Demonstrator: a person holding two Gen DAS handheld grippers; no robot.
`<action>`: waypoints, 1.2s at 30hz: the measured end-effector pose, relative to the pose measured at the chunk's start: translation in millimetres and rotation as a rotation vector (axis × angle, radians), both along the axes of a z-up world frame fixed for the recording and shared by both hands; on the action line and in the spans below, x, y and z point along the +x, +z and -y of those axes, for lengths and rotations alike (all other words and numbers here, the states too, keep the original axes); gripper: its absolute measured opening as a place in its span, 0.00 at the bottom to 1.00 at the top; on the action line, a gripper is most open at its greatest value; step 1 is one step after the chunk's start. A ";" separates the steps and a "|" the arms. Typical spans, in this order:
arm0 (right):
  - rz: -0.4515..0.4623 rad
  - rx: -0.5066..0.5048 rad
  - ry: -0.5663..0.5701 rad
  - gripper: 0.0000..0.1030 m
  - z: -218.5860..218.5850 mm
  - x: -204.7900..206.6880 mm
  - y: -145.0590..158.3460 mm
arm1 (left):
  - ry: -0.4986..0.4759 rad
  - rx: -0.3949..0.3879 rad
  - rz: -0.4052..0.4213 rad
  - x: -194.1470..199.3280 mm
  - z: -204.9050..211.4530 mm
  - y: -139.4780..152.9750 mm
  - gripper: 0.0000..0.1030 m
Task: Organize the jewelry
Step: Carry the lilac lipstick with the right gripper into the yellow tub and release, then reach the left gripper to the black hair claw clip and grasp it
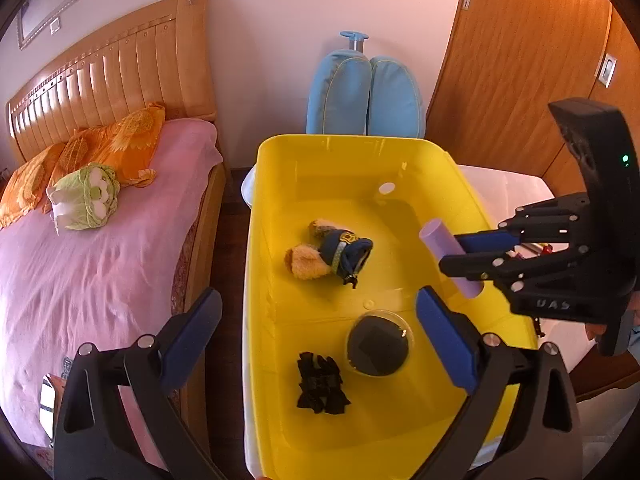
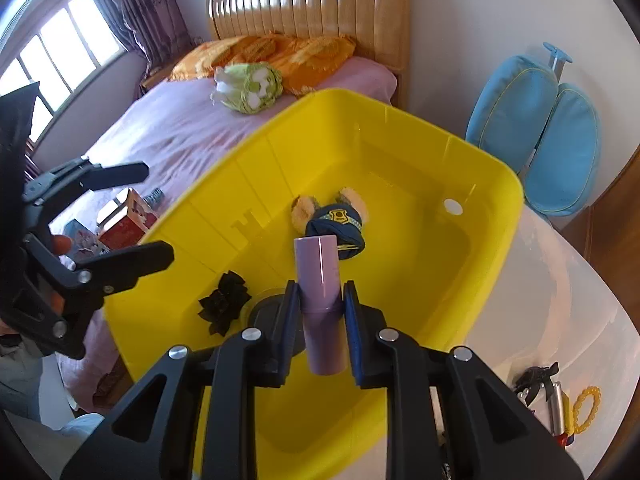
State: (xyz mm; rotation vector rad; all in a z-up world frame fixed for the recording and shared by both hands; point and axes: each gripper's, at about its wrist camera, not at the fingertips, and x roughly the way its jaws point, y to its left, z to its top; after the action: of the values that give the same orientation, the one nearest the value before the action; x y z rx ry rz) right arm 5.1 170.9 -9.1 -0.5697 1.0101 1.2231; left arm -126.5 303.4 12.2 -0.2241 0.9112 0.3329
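A yellow plastic bin (image 1: 352, 152) (image 2: 400, 120) stands on a white table. My right gripper (image 2: 322, 300) (image 1: 456, 252) is shut on a lilac tube (image 2: 320, 276) (image 1: 444, 248) and holds it over the bin's right side. Inside the bin lie a plush toy in a blue cap (image 1: 328, 254) (image 2: 332, 216), a black hair bow (image 1: 320, 382) (image 2: 224, 304) and a round clear box with a dark pad (image 1: 378, 344). My left gripper (image 1: 316, 336) (image 2: 160, 216) is open over the bin's left rim, with nothing between its fingers.
A bed with a pink sheet (image 1: 92, 264) and a green plush (image 1: 86, 198) lies left of the bin. A blue cushioned seat (image 1: 364, 94) stands behind it. A yellow bead bracelet (image 2: 586, 406) and other small items lie on the white table (image 2: 560, 300) at the right.
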 end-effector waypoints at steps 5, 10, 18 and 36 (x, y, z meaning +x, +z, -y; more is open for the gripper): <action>0.045 -0.180 -0.026 0.23 -37.4 4.8 -47.8 | -0.024 -0.013 -0.014 6.5 -16.5 -9.9 0.92; 0.072 -0.311 -0.031 0.23 -53.0 5.6 -74.1 | -0.055 -0.023 0.005 1.9 -23.1 -12.9 0.92; 0.080 -0.340 -0.062 0.23 -52.3 8.3 -76.6 | -0.081 -0.050 0.040 2.5 -30.6 -13.4 0.92; 0.136 0.127 -0.271 0.94 47.6 3.8 31.6 | -0.199 -0.072 0.230 0.7 4.7 32.2 0.92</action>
State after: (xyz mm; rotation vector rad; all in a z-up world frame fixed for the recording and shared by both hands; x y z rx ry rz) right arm 8.9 123.3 22.5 -0.3963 0.8567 0.9864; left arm -125.8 298.7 44.4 -0.2305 0.7121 0.0872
